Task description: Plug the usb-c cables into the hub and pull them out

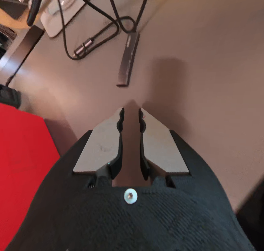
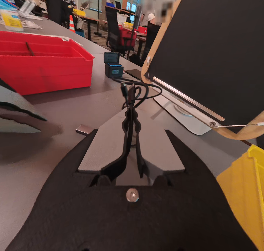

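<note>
Now the left gripper (image 1: 131,108) hovers over the smooth grey-brown tabletop (image 1: 200,58), its jaws parted with bare surface showing in the gap, gripping nothing. Ahead of it lies the slim, dark, flat bar-shaped hub (image 1: 127,61), long axis running near to far, its near end blunt and pointing back toward the gripper, its far end meeting a loop of thin black cable (image 1: 125,24). Left of the hub, two metal-sleeved plugs (image 1: 84,48) lie side by side on the tabletop, pointing near-left, their dark braided cords (image 1: 64,34) curving away to the far side. A glossy red plastic bin (image 1: 21,158) fills the near-left corner.

Over on the other side, the right gripper (image 2: 130,108) has its jaws clenched on a black usb-c cable (image 2: 129,137), the cord running lengthwise down the narrow channel between the wavy black pads. Beyond the tips the cable rises and ends in a black plug (image 2: 124,89) that stands roughly upright, its metal tip pointing up and away. More dark cords loop just behind it. Far beyond sits a small black box with a lit display (image 2: 113,71), lid raised, beside the red bin (image 2: 42,67). Right of the cables, a white stand base (image 2: 185,122) carries a large matte black panel (image 2: 214,51). A ribbed yellow plastic bin (image 2: 245,194) crowds the near-right edge. The hub's grey end (image 2: 83,129) peeks out just left of the gripper.
</note>
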`<state>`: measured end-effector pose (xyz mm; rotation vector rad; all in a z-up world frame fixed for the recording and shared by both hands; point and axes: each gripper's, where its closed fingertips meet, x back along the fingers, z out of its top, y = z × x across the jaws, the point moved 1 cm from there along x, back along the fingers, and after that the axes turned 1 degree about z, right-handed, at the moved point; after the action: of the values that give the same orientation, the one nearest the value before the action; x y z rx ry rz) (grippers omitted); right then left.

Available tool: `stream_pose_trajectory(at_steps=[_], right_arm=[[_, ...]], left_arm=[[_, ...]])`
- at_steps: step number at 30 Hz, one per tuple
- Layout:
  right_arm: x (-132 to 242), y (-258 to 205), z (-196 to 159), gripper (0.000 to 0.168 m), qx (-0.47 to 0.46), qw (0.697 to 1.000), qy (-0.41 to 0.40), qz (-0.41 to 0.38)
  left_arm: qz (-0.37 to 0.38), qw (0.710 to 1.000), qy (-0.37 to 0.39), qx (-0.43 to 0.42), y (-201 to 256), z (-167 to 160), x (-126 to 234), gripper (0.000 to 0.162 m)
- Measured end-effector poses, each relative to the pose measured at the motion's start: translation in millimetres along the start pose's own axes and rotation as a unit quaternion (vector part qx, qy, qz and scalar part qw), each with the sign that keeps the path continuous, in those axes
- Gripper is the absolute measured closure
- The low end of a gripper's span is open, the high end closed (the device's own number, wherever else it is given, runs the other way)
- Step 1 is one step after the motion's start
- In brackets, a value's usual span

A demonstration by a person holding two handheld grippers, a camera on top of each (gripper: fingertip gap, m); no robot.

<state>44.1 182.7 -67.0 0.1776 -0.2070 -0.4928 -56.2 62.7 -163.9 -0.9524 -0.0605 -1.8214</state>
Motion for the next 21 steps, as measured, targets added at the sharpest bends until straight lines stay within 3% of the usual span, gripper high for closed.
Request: stream_pose_trajectory(at_steps=[7,11,14,16,21], right_arm=[[0.7,24.5,-13.1,0.168,-0.037,0.998,-0.026,-0.045],[1.1,36.3,-22.7,0.168,-0.043,0.995,-0.053,-0.074],[-3.9,35.6,-35.9,0.164,-0.03,0.992,-0.091,-0.079],[-6.7,28.0,-34.9,0.154,-0.017,0.994,-0.091,-0.065],[-0.2,-0.8,-5.4,0.151,0.011,1.0,-0.005,0.015]], left_arm=[[-0.01,0.997,-0.014,-0.07,-13.9,30.1,-62.0,0.128],[-0.024,0.998,-0.016,-0.056,-20.1,30.7,-74.1,0.149],[-0.032,0.997,-0.005,-0.068,-24.4,31.1,-73.7,0.154],[0.016,0.995,-0.006,-0.097,-36.0,30.4,-68.7,0.162],[0.029,0.991,0.016,-0.126,-36.7,35.8,-40.3,0.162]])
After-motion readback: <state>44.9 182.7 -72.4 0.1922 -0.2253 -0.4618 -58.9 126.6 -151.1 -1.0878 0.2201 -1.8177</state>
